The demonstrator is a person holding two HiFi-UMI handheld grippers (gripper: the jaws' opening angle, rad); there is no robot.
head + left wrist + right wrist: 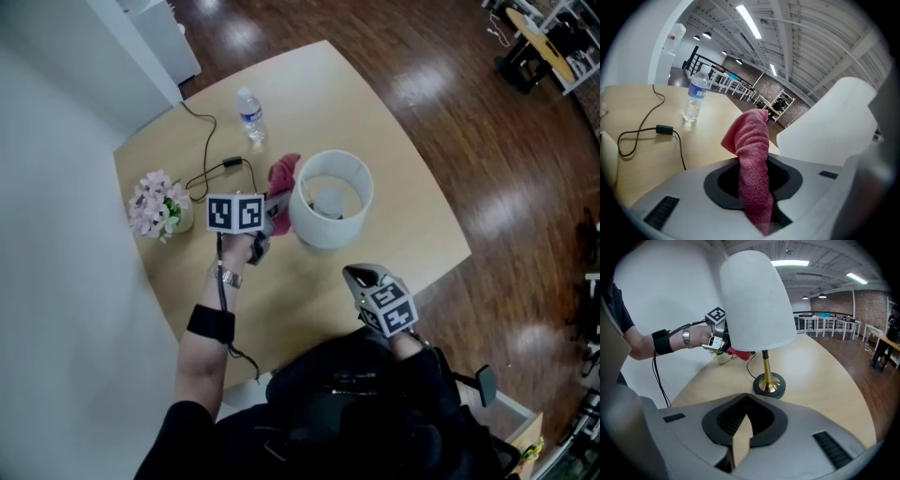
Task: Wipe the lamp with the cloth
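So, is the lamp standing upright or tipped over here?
Upright. The lamp stands with its gold base flat on the table and its stem vertical.

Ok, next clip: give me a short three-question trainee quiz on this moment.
1. True or false: the left gripper is shut on the pink cloth.
2. In the head view, which thing stands on the table farthest from the person? A. water bottle B. lamp C. flowers
3. What is between the jaws of the right gripper?

Key: 1 true. 2 A. 3 nothing; the jaws are shut and empty.
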